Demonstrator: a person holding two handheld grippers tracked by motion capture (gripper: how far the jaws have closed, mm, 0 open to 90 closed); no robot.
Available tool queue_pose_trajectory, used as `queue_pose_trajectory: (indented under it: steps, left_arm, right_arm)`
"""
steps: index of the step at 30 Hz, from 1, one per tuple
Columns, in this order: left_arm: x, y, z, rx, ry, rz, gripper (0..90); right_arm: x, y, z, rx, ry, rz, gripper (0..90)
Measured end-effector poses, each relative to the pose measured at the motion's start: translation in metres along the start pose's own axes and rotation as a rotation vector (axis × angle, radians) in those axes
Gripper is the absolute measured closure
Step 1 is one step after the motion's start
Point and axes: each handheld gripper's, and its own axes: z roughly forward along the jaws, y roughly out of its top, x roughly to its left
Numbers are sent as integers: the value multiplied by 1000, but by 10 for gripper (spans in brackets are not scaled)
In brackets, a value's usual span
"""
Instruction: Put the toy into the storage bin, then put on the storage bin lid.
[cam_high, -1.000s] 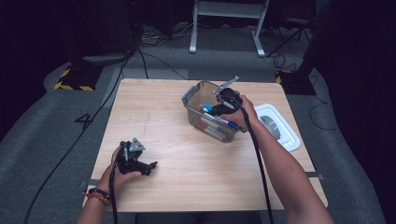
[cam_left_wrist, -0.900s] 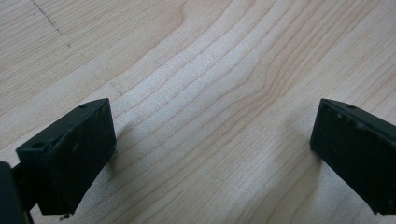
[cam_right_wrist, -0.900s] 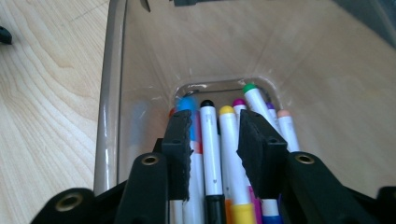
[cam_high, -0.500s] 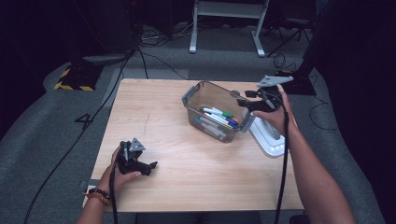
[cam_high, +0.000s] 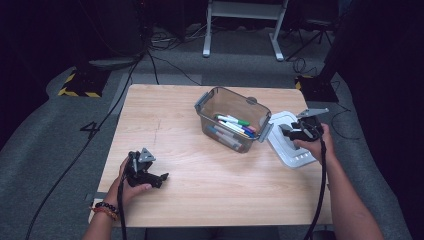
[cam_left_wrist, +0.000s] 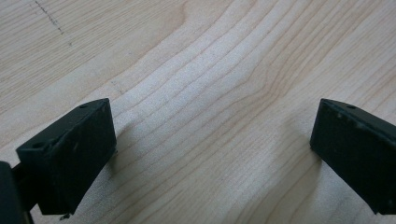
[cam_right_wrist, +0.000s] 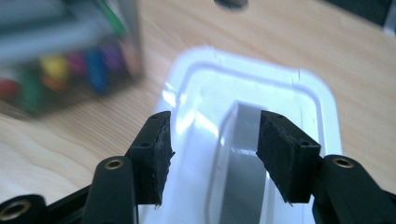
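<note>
Two hand-held grippers are working at a pale wooden table (cam_high: 175, 125). The right gripper (cam_high: 289, 132) is hovering over a white rectangular plastic lid (cam_high: 290, 150), which is lying flat near the table's right edge, just beside a clear plastic bin (cam_high: 220, 100) holding coloured markers (cam_high: 232, 122). Its jaws, having just been opening, are standing apart with nothing between them, and the lid (cam_right_wrist: 252, 93) is sitting directly below and ahead of them. The left gripper (cam_high: 162, 177) is resting near the table's front left, well apart from the lid, its jaws spread wide over bare wood.
</note>
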Motion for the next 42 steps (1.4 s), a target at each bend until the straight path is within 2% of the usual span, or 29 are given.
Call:
queue_pose_trajectory:
  steps: [1, 2, 3, 5, 7, 8, 10, 11, 13, 15, 18, 19, 20, 23, 24, 27, 31, 35, 37, 40, 41, 42]
  left_arm:
    - [0, 0, 0, 0, 0, 0, 5]
    - [0, 0, 0, -1, -1, -4, 5]
    - [0, 0, 0, -1, -1, -4, 5]
    - [0, 0, 0, 0, -1, -3, 5]
    - [0, 0, 0, 0, -1, -2, 5]
    - [0, 0, 0, 0, 0, 1, 5]
    - [0, 0, 0, 0, 0, 1, 5]
    - [0, 0, 0, 0, 0, 1, 5]
    - [0, 0, 0, 0, -1, -3, 5]
    - [0, 0, 0, 0, 0, 0, 5]
    - [1, 0, 0, -3, -2, 4, 5]
    - [0, 0, 1, -3, -7, -4, 5]
    - [0, 0, 1, -1, -7, -3, 4]
    - [0, 0, 1, -2, -9, -2, 4]
    - [0, 0, 1, -1, -8, -2, 5]
    - [0, 0, 1, -1, -10, 0, 5]
    - [1, 0, 1, -1, -12, 2, 5]
    - [1, 0, 1, -1, -13, 2, 5]
    - [1, 1, 1, -1, -14, 5, 4]
    - [1, 1, 1, 0, -12, 10, 4]
    - [1, 1, 1, 0, -12, 10, 4]
    - [1, 1, 1, -1, -13, 10, 4]
  right_arm:
    - [-3, -8, 13, 30, -18, 15, 456]
    - [-5, -9, 16, 29, -25, 20, 460]
    - [-6, -10, 18, 3, -23, 37, 470]
    - [-9, -8, 22, -14, -20, 73, 500]
    - [-9, -6, 23, -9, -39, 71, 500]
    - [-9, -5, 22, -16, -69, 64, 493]
    - [-10, -5, 18, -45, -70, 68, 483]
    - [-11, -6, 16, -48, -85, 75, 476]
    - [-16, -9, 15, -38, -94, 93, 471]
    - [-20, -13, 18, -1, -102, 112, 472]
    - [-25, -20, 26, 33, -67, 141, 520]
    - [-26, -21, 27, 37, -69, 147, 566]
    - [-26, -21, 28, 34, -50, 143, 625]
    - [-24, -21, 28, 34, -49, 120, 640]
    - [-24, -21, 27, 30, -51, 122, 668]
    - [-27, -23, 23, 20, -35, 129, 669]
    - [-29, -23, 8, -5, -34, 123, 670]
    - [-36, -15, -20, -65, -55, 127, 670]
    - [-39, -7, -36, -96, -70, 119, 670]
    - [-41, 10, -58, -137, -68, 92, 669]
    - [-41, 10, -58, -137, -68, 92, 669]
    - [-39, 26, -71, -164, -73, 60, 670]
